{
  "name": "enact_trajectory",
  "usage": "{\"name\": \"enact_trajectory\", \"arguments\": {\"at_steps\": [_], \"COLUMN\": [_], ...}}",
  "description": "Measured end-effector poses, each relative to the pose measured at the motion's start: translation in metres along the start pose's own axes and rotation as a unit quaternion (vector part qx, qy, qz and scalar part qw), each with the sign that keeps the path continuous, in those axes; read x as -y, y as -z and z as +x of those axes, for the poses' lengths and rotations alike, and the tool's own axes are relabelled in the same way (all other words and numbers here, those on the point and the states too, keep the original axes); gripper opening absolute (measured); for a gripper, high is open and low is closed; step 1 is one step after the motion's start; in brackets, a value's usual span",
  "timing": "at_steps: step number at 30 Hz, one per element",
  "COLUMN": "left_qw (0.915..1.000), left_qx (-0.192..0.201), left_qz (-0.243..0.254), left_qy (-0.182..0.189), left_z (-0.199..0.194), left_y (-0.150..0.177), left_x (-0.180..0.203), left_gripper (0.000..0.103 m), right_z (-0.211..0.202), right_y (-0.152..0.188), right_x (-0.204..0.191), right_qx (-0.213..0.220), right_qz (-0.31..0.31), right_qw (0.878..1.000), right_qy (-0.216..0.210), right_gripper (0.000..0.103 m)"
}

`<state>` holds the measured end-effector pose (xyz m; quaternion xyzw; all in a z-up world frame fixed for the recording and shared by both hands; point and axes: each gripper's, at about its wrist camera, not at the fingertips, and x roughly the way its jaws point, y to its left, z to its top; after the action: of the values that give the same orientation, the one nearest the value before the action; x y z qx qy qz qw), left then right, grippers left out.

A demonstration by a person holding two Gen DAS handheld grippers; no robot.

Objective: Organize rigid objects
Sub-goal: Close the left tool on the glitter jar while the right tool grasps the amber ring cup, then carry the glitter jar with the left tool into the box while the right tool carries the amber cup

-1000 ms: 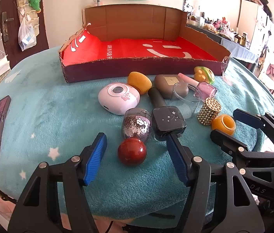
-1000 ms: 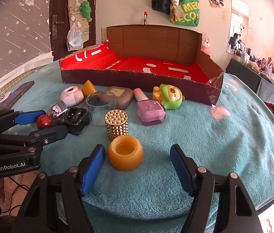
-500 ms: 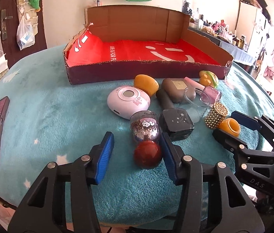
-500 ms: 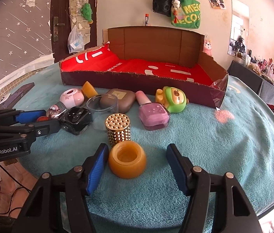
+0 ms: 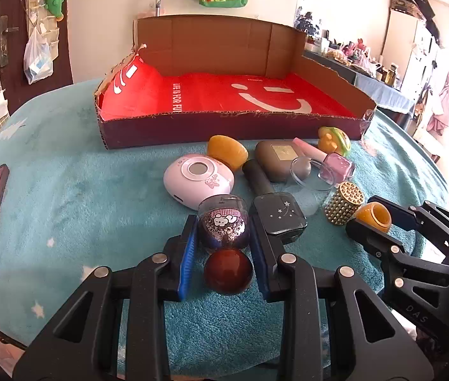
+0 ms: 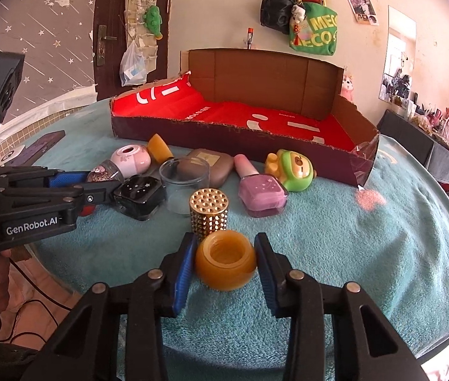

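My left gripper [image 5: 224, 247] has just closed on the glitter bottle [image 5: 223, 225], slick and rounded, at twelve o'clock. My right gripper [image 6: 224, 260] has just closed across the hard amber pot [image 6: 226, 262], by its belly.

Both hand-held grippers [image 5: 223, 244] [image 6: 224, 263] freshly clamped.

A lived-in home room: tote bag [image 6: 315, 30] on the wall, wooden door [image 6: 110, 25], cluttered side table [image 5: 367, 73]
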<state>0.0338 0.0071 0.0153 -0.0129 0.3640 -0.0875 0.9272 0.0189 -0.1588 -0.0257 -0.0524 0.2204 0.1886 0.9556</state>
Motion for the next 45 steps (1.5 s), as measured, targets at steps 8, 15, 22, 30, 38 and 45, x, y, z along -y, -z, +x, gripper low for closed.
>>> {"name": "enact_trajectory", "arguments": {"at_steps": [8, 15, 22, 30, 38, 45], "left_qw": [0.9995, 0.9987, 0.9970, 0.9946, 0.9926, 0.9924], "left_qx": [0.028, 0.047, 0.070, 0.093, 0.108, 0.111], "left_qz": [0.013, 0.019, 0.031, 0.047, 0.056, 0.053], "left_qy": [0.006, 0.010, 0.009, 0.004, -0.004, -0.004], "left_z": [-0.014, -0.017, -0.020, -0.019, -0.008, 0.007], "left_y": [-0.016, -0.035, -0.058, -0.085, -0.113, -0.136], "left_x": [0.004, 0.004, 0.004, 0.005, 0.002, -0.004], "left_gripper": [0.029, 0.029, 0.029, 0.029, 0.029, 0.029], "right_z": [-0.011, -0.012, -0.008, 0.000, 0.015, 0.039], "right_y": [-0.029, -0.057, -0.085, -0.111, -0.133, -0.151], "right_x": [0.019, 0.032, 0.041, 0.046, 0.056, 0.070], "right_qx": [0.024, 0.038, 0.044, 0.051, 0.052, 0.042], "right_qz": [0.032, 0.047, 0.041, 0.031, 0.035, 0.048], "right_qw": [0.999, 0.997, 0.997, 0.997, 0.997, 0.997], "right_qy": [-0.020, -0.043, -0.053, -0.056, -0.055, -0.043], "right_gripper": [0.040, 0.040, 0.040, 0.040, 0.040, 0.040]}}
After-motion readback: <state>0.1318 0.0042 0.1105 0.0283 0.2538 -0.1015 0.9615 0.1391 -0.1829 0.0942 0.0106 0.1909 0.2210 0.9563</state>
